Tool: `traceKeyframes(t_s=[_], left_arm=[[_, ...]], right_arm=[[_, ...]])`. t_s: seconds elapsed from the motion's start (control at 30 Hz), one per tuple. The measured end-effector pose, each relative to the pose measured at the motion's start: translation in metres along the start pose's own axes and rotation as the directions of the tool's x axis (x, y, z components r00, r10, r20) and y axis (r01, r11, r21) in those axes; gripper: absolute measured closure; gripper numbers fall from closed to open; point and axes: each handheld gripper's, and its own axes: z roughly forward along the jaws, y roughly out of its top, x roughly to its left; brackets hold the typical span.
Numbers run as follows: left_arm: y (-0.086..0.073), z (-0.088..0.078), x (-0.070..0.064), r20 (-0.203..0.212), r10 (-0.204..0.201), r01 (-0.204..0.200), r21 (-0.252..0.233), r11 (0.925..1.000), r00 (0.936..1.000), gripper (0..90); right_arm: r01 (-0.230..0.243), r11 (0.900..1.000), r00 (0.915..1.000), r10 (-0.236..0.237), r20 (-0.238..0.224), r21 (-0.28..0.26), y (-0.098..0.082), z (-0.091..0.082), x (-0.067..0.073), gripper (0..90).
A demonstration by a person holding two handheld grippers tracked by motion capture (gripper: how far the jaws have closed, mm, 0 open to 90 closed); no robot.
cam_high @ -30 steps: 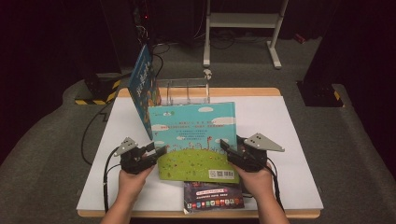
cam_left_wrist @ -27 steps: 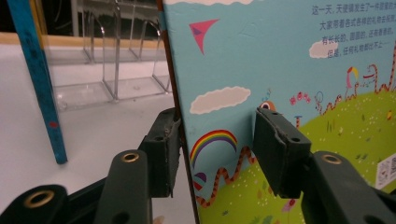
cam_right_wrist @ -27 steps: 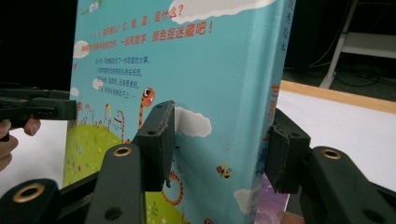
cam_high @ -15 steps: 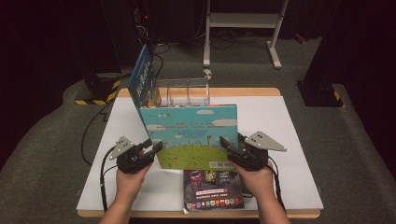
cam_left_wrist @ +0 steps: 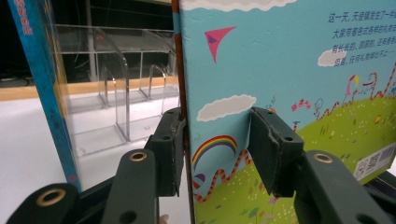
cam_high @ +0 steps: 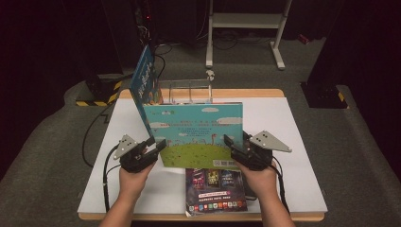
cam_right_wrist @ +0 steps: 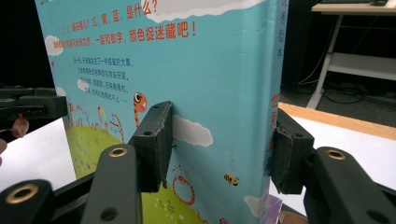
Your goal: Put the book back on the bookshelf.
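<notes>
A picture book (cam_high: 196, 132) with a sky-blue and green cover stands nearly upright on the white table top (cam_high: 293, 142), cover toward me. My left gripper (cam_high: 158, 144) is shut on its left edge; the jaws have just been closing with the book (cam_left_wrist: 280, 70) between them. In the left gripper view, one pad (cam_left_wrist: 170, 149) lies behind the edge and the other on the cover. My right gripper (cam_high: 235, 144) is shut on the spine side. In the right gripper view, its left pad (cam_right_wrist: 154, 144) presses the cover (cam_right_wrist: 187, 70) and the other meets the spine.
A clear acrylic book rack (cam_high: 189, 92) stands at the table's far edge, with another blue book (cam_high: 144, 80) upright at its left end. A dark book (cam_high: 215, 189) lies flat near the front edge. A white stand (cam_high: 246, 28) is on the floor beyond.
The picture book has tipped from a low lean to nearly upright. Its lower edge has come off the dark book, which now shows more. Both hands stayed about where they were.
</notes>
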Motion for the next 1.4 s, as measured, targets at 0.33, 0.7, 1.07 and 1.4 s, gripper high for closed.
traceKeyframes(t_s=[0.33, 0.7, 1.07, 1.4], left_arm=[[-0.002, 0.019, 0.007, -0.008, 0.041, -0.041, -0.027, 0.9988, 0.9991, 55.9], [-0.002, 0.052, 0.018, -0.01, 0.037, -0.037, -0.051, 0.998, 0.9993, 54.9], [0.003, 0.061, 0.028, -0.016, 0.059, -0.06, -0.059, 0.9964, 0.9981, 53.3], [-0.006, 0.062, 0.037, -0.045, 0.062, -0.064, -0.034, 0.9974, 0.9971, 52.4]], right_arm=[[-0.001, 1.0, 0.9999, 0.001, 0.017, -0.018, -0.002, 0.014, -0.01, 45.8], [0.001, 0.999, 0.9989, 0.001, 0.048, -0.039, 0.004, 0.038, -0.029, 44.6], [0.009, 0.998, 0.9985, -0.006, 0.054, -0.056, 0.006, 0.048, -0.028, 45.5], [0.04, 0.996, 0.9985, -0.037, 0.042, -0.074, 0.009, 0.049, -0.022, 48.4]])
